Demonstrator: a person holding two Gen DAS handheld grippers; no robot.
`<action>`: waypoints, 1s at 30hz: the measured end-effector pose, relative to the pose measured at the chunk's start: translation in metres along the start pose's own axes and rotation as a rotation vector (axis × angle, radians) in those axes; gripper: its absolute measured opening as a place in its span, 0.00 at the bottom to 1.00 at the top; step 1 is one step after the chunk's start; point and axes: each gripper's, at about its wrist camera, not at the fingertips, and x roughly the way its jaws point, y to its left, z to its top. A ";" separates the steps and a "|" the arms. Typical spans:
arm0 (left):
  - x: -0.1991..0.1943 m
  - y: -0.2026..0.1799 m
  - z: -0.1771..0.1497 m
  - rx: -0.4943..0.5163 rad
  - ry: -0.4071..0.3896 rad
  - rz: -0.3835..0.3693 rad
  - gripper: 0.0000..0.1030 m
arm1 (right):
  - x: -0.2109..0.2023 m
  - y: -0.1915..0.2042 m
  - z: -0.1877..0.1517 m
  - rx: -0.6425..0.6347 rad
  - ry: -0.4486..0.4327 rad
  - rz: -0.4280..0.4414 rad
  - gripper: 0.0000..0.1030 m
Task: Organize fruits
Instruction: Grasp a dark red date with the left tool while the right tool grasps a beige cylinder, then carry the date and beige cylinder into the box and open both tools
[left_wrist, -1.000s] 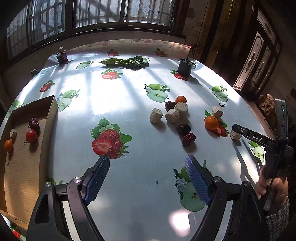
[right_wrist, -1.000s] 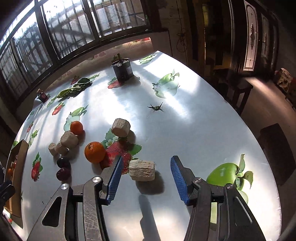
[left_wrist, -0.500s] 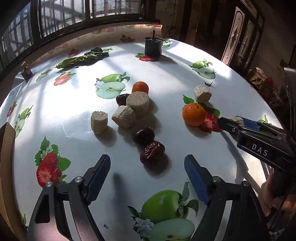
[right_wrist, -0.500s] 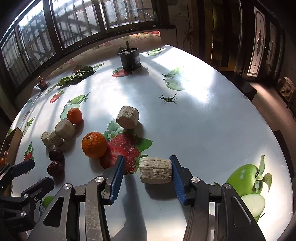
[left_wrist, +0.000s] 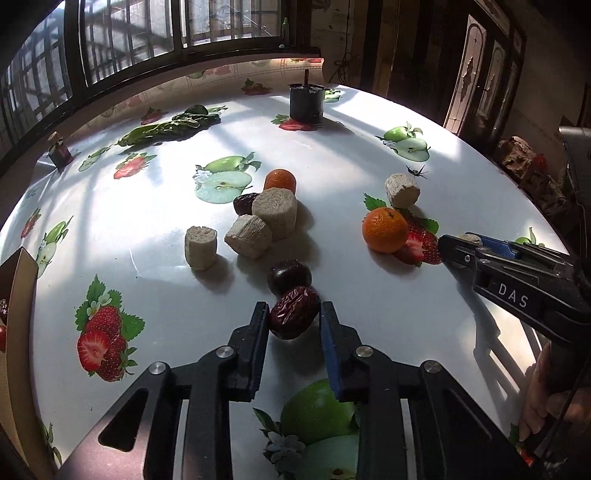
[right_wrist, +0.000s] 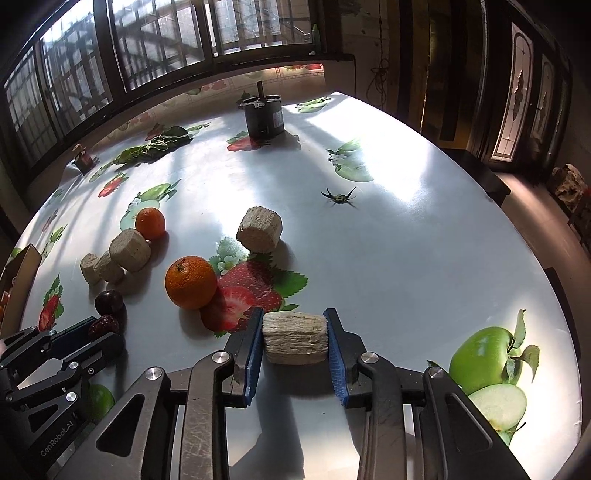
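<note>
Left wrist view: a wrinkled red date (left_wrist: 294, 313) sits on the fruit-print table (left_wrist: 155, 229) squarely between the fingers of the left gripper (left_wrist: 294, 321). Its long axis runs slantwise, the far end tipped up and to the right toward a dark round plum (left_wrist: 289, 276) that touches it. The jaws are closing, narrow now, and both pads meet the date's sides. Off to the right the right gripper (left_wrist: 466, 243) reaches in, near an orange (left_wrist: 385, 229).

Right wrist view: a pale fibrous chunk (right_wrist: 295, 337) lies on the table between the right gripper's (right_wrist: 294, 334) blue pads (right_wrist: 335, 354), its long axis crosswise from pad to pad, the layered grain running the same way. The jaws are closing, both pads pressed against the chunk's ends. The orange (right_wrist: 190, 282) rests just left and beyond.
</note>
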 end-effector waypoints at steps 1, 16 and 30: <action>-0.007 0.004 0.000 -0.015 -0.007 -0.004 0.26 | 0.000 -0.001 0.000 0.004 -0.001 0.002 0.32; -0.135 0.183 -0.054 -0.334 -0.122 0.193 0.26 | -0.036 0.011 0.002 0.007 -0.031 0.055 0.32; -0.157 0.350 -0.120 -0.631 -0.043 0.378 0.26 | -0.093 0.278 0.021 -0.382 -0.052 0.476 0.33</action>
